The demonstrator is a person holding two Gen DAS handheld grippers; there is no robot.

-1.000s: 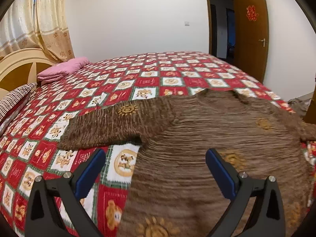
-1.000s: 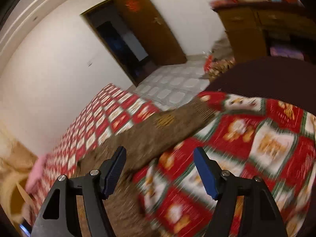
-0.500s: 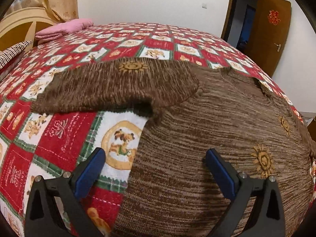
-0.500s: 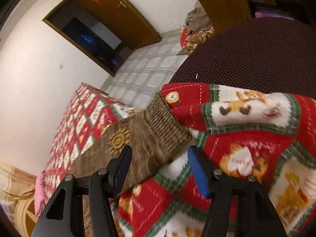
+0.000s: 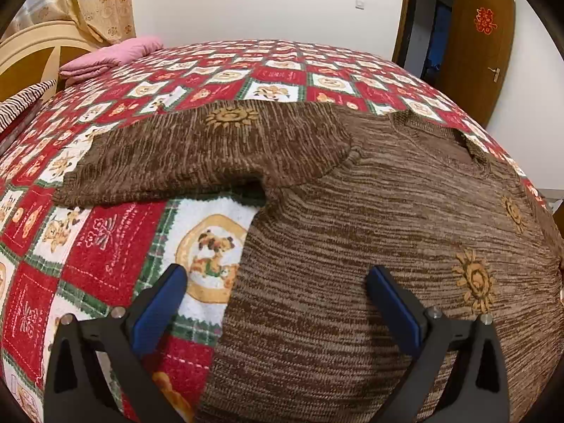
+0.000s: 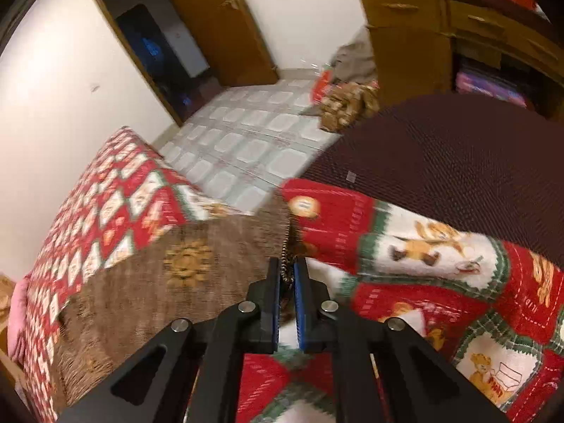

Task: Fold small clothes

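Since half a second ago the right gripper [image 6: 288, 275] has gone from spread jaws beside the sleeve's cuff to jaws pressed nearly together on the cuff's edge, a thin strip of brown knit pinched between the blue pads. Over the same time the left gripper [image 5: 275, 282] has barely shifted; its jaws stand wide apart and hold nothing, hovering low over the sweater's lower body with one finger above the bedspread and the other above the knit.

The brown sweater [image 5: 370, 218] lies flat on the bed's red, white and green patchwork bedspread [image 5: 105, 232], its front up, sun motifs scattered across it. In the left wrist view one sleeve [image 5: 197, 151] stretches out sideways across the bedspread, away from the body. In the right wrist view the other sleeve [image 6: 176, 271] runs toward the bed's edge, where the cuff meets the pads.

A pink folded cloth [image 5: 109, 56] rests near the headboard, well apart from the sweater.
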